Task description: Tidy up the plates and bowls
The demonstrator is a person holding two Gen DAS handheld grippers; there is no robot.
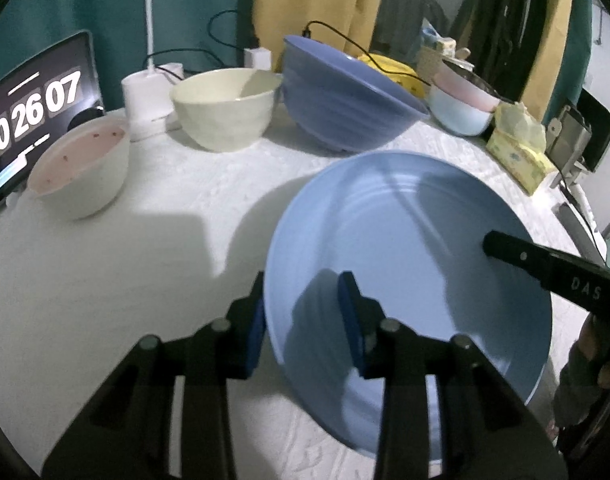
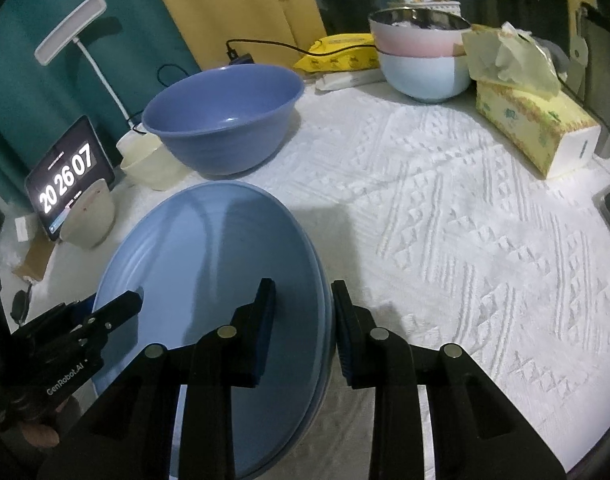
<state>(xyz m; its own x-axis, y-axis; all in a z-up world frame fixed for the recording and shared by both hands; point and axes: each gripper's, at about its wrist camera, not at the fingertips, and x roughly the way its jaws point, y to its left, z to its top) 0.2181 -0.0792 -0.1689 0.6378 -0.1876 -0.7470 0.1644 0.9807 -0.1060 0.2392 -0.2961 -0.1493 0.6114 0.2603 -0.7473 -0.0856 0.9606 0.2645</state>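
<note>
Far left on the white-clothed bench [image 2: 445, 208], a tablet [image 1: 33, 116] reading 20 26 07 stands behind a pink-lined bowl [image 1: 81, 168], then a cream bowl [image 1: 225, 108] and a big blue bowl [image 2: 221, 120]. Front centre, the blue plate [image 1: 405, 240] sits tilted: left tool [image 1: 301, 320] clamped on its left rim, one finger inside and one outside, right tool [image 2: 303, 328] clamped likewise on the right rim. Far right at the back, a pink bowl nests in a pale-blue bowl [image 2: 423, 72], just beside a tissue box [image 2: 533, 128].
</note>
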